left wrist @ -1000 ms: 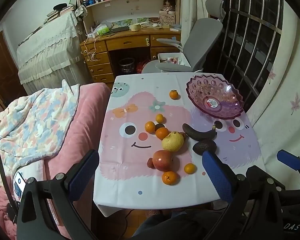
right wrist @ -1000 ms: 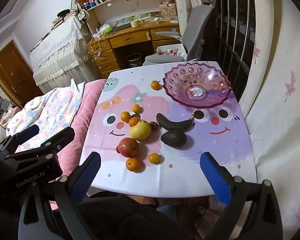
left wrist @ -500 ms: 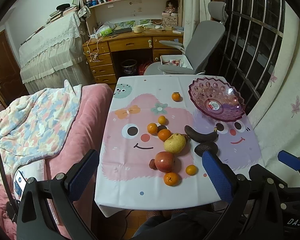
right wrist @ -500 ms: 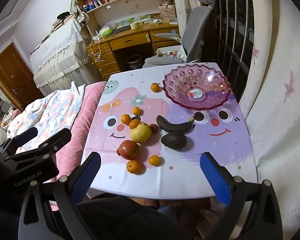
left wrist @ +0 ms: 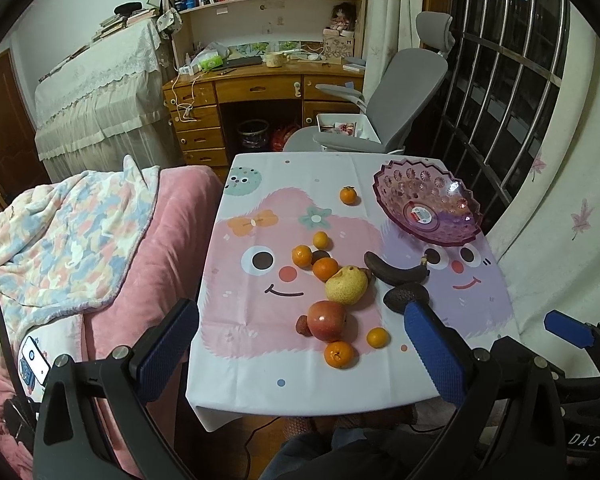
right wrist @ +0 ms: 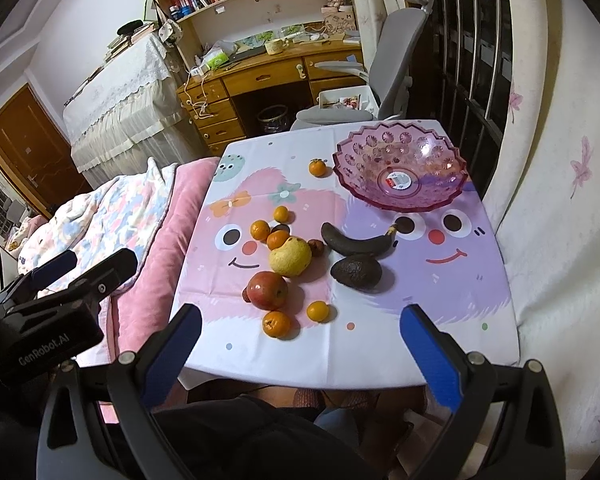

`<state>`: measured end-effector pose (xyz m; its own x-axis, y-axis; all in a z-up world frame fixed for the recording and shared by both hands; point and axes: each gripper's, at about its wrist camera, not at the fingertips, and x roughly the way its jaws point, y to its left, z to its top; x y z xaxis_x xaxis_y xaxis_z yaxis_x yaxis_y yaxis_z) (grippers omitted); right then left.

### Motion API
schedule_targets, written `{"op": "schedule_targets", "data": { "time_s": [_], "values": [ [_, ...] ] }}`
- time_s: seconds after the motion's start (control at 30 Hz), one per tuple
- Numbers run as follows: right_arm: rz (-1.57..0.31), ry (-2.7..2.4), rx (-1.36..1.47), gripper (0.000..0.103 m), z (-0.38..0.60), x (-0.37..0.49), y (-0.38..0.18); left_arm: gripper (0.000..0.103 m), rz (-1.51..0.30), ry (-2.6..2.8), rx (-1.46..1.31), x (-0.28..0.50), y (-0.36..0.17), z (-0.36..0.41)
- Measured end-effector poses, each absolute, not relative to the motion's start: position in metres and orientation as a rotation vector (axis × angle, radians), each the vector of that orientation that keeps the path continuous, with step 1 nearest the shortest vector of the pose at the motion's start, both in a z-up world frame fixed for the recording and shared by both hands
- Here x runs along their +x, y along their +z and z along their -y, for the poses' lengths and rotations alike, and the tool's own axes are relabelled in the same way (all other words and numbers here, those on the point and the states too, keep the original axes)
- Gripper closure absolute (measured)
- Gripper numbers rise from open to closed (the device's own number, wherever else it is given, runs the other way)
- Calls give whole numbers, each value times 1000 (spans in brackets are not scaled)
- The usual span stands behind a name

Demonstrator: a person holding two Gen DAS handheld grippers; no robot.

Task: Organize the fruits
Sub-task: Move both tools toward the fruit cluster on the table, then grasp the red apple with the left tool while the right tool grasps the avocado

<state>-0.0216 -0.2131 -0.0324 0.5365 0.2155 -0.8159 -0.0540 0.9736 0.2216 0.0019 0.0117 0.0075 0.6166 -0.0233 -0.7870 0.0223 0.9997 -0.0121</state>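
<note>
Fruit lies scattered on the cartoon tablecloth [left wrist: 260, 208]: a red apple [left wrist: 326, 320], a yellow pear [left wrist: 346, 289], a dark banana [left wrist: 394, 272], an avocado [right wrist: 356, 271] and several small oranges [left wrist: 340, 354]. An empty pink plastic bowl [right wrist: 400, 166] stands at the table's far right. My left gripper [left wrist: 300, 356] hovers open above the near table edge, holding nothing. My right gripper [right wrist: 300, 354] is also open and empty, back from the near edge. In the right wrist view the left gripper's body shows at the left.
A bed with a pink cover and a patterned blanket [left wrist: 60, 232] adjoins the table's left side. A grey office chair [left wrist: 384, 120] and a wooden desk [left wrist: 260, 88] stand beyond the far edge. A curtain [right wrist: 560, 200] hangs at the right. A person's legs are under the near edge.
Both views have risen and pulled back slightly, so the table and fruit sit a little lower and smaller in frame. The fruit has not moved. Both grippers stay open.
</note>
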Motion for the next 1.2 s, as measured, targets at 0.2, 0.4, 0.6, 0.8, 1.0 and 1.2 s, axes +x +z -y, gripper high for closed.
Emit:
{"op": "schedule_targets", "data": {
  "time_s": [0.2, 0.4, 0.6, 0.8, 1.0, 1.2],
  "values": [
    [-983, 137, 167, 3, 208, -24, -35, 1, -939, -38, -14, 6, 0, -21],
    [-975, 93, 176, 3, 198, -25, -41, 1, -983, -78, -8, 13, -15, -28],
    [-940, 19, 170, 3, 192, -23, -49, 1, -1027, -157, 18, 29, -39, -33],
    [-924, -45, 127, 3, 187, -14, -71, 1, -1100, -196, 35, 49, -66, -33],
    [-940, -73, 100, 3, 192, 8, -102, 1, -1143, -209, 75, 72, -97, -28],
    [-981, -79, 115, 3, 205, 38, -142, 1, -1239, -202, 67, 106, -145, -15]
  ]
}}
